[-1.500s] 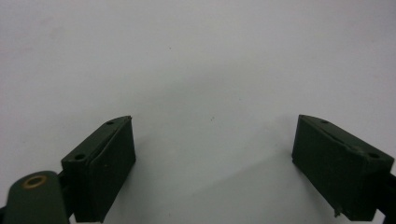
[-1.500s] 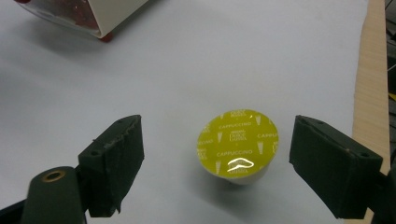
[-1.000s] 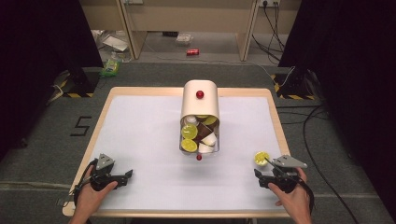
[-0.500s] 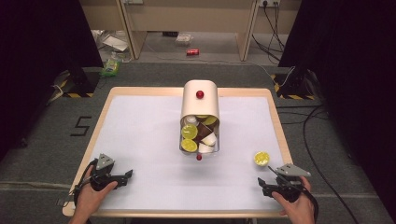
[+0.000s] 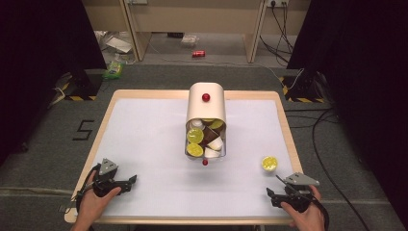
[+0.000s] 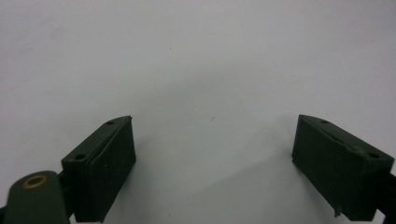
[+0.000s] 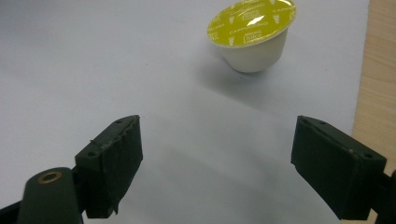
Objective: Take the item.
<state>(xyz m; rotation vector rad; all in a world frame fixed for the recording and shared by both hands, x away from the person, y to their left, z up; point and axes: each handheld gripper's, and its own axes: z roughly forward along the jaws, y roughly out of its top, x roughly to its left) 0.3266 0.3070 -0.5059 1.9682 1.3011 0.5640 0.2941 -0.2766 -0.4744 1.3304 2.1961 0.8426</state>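
Both our grippers are spread wide and hold nothing: the left gripper (image 5: 129, 181) rests at the lower left of the high view over bare white table (image 5: 144, 144), and the right gripper (image 7: 218, 163) sits at the lower right, with the yellow-lidded coffee capsule (image 7: 252, 35) standing alone near the top of the right gripper view, well apart from its jaws. We judge the main risk to be the wooden table edge (image 7: 378, 70) just beside the capsule, since a one-sided nudge could tip or roll it off. The open capsule bin (image 5: 206, 126) at centre frame is heaped, so its capsules could spill if bumped.
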